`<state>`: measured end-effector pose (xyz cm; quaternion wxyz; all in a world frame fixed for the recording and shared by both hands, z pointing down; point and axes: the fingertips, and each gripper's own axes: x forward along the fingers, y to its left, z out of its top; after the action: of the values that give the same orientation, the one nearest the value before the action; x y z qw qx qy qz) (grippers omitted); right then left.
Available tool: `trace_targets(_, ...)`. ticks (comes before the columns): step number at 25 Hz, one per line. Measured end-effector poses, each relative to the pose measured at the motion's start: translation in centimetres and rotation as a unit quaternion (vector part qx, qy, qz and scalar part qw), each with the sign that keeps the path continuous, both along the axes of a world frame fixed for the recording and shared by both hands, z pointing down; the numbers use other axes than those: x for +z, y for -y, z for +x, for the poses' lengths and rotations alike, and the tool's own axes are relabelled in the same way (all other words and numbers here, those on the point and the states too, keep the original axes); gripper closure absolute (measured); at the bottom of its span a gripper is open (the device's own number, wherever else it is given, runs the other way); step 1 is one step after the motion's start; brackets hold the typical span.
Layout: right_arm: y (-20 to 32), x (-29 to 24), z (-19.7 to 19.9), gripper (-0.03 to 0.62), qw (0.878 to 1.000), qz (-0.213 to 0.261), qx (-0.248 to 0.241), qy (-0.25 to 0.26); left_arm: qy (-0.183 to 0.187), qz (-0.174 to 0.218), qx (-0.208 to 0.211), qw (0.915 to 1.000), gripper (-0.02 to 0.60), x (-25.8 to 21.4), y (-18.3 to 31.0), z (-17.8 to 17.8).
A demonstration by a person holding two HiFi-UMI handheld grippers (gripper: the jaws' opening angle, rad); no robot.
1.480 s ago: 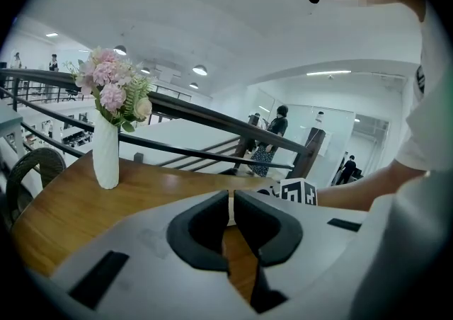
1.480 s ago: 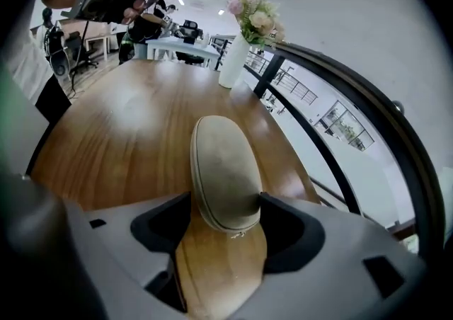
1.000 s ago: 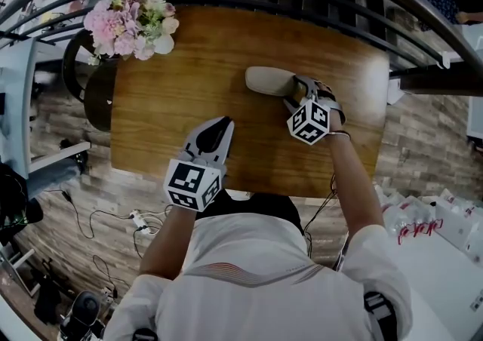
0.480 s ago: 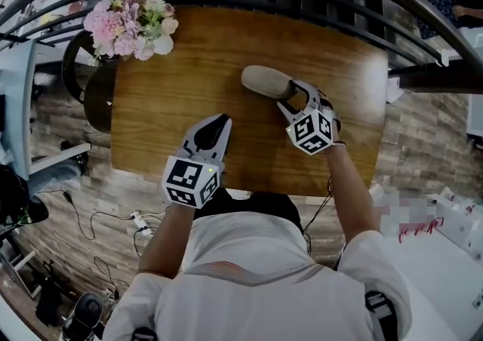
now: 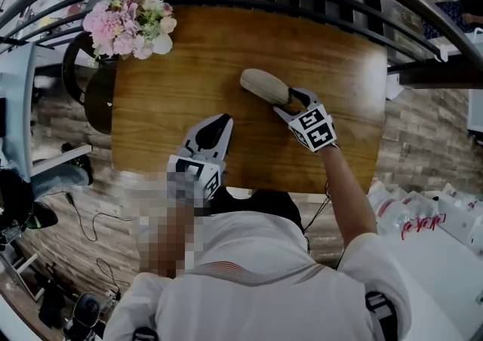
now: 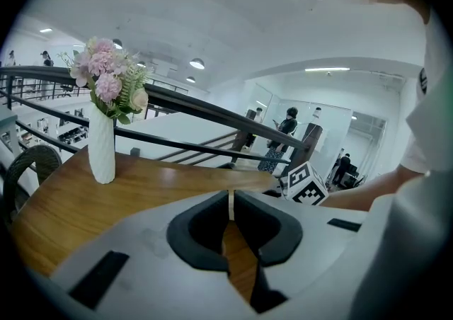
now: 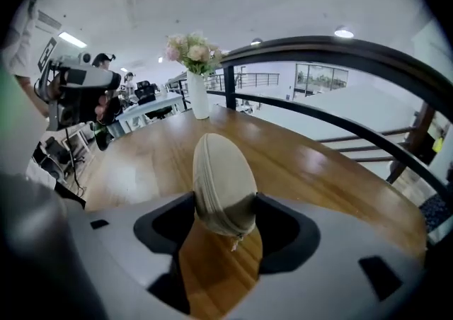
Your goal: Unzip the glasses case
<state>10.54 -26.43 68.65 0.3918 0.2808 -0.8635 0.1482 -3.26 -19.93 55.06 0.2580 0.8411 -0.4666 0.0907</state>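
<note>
Right tongs (image 5: 285,103) grip the near end of the case (image 5: 264,85), one pad on each broad side. Their jaws have just been closing a little and stand wide, with the case between them. In the right gripper view the right tongs (image 7: 225,216) hold the case (image 7: 223,170) on its edge, its zip seam running along the rim. The small zip pull (image 7: 234,243) hangs from the held end, above the bench (image 7: 141,163). The case's far end points away across the wood toward the railing.

Left tongs (image 5: 219,124) are closed and empty, resting low over the near part of the bench (image 5: 189,68), well apart from the case. In the left gripper view the left tongs (image 6: 231,205) show their pads meeting at the tips, with only wood behind them.

A white vase (image 6: 101,145) of pink flowers (image 5: 132,19) stands at the far left corner.
</note>
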Motion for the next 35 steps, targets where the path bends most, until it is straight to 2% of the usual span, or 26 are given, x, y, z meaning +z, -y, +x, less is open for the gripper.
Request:
trace_targets(4, -0.2, 0.6, -0.1, 0.266, 0.999, 0.028, -0.014, -0.019, 0.0, -0.004, -0.001, 1.0, 0.549, 0.3, -0.2, -0.3)
trace_targets(8, -0.4, 1.3, -0.5, 0.251, 0.995, 0.062, -0.047, -0.059, -0.003, -0.007, -0.003, 1.0, 0.549, 0.4, -0.4, -0.6)
trace_targets(11, -0.4, 2.2, -0.7, 0.196, 0.993, 0.06, -0.065, -0.077, -0.005, -0.009, -0.003, 0.9999, 0.549, 0.5, -0.5, -0.7)
trace_targets(12, -0.4, 2.2, -0.7, 0.195, 0.993, 0.057, -0.067, -0.077, -0.006, -0.01, -0.003, 0.9999, 0.549, 0.5, -0.5, -0.7)
trace_targets(15, 0.0, 2.0, -0.7, 0.251, 0.992, 0.066, -0.062, -0.084, -0.004, -0.013, -0.002, 0.9999, 0.549, 0.6, -0.7, -0.7)
trace_targets(21, 0.4, 2.3, -0.6, 0.273, 0.981, 0.118, -0.065, -0.138, -0.004, -0.016, -0.002, 0.9999, 0.549, 0.9, -0.7, -1.1)
trace_targets(29, 0.6, -1.1, -1.1, 0.295, 0.982, 0.163, -0.034, -0.09, -0.004, -0.014, -0.002, 0.9999, 0.549, 0.8, -0.5, -1.3)
trace_targets(35, 0.1, -2.4, -0.5, 0.299, 0.985, 0.159, -0.015, -0.064, 0.008, -0.003, 0.009, 0.9999, 0.549, 0.5, 0.4, -0.8)
